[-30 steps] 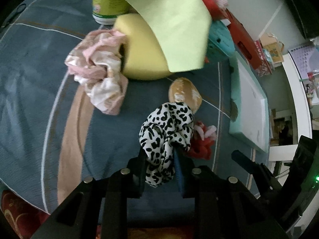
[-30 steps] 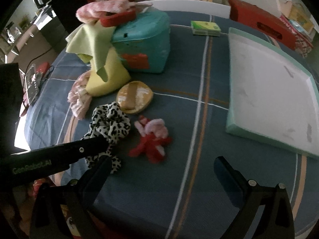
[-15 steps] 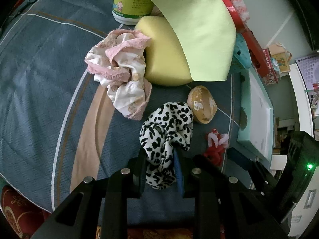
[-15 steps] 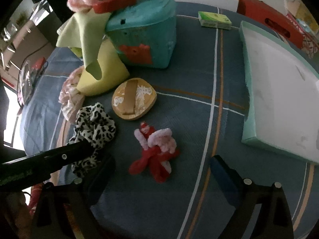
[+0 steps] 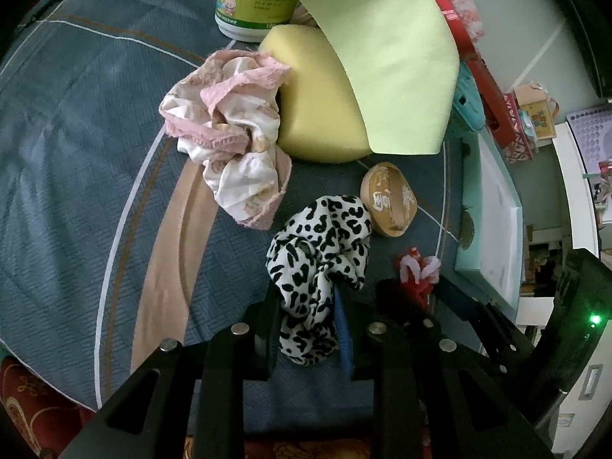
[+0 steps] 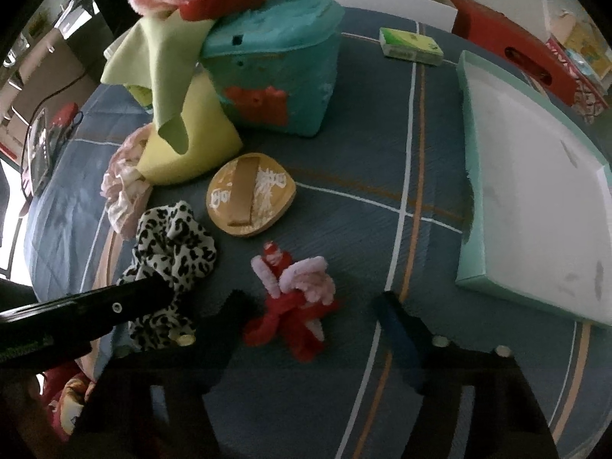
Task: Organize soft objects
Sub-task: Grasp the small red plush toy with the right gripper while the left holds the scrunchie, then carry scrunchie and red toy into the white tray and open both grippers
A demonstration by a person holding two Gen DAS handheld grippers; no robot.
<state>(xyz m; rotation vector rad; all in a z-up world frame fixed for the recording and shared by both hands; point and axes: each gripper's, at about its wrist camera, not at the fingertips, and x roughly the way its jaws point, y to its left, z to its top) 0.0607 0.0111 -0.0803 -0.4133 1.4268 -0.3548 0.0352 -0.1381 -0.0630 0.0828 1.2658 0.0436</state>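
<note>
Two tools are working over the blue sheet [image 6: 440, 160]. Left tool [image 5: 306, 317] is pinching the leopard scrunchie [image 5: 321, 256], its fingers nearly closed on the fabric; the scrunchie is hanging lengthwise along the fingers, its bulk fanning out toward the wooden disc [image 6: 250, 195]. Right tool [image 6: 317, 310] is closing, its fingers straddling the red-and-pink plush [image 6: 294, 306] lying on the sheet, not yet pressing it. Plush's long axis is running diagonally, pink end up-right.
</note>
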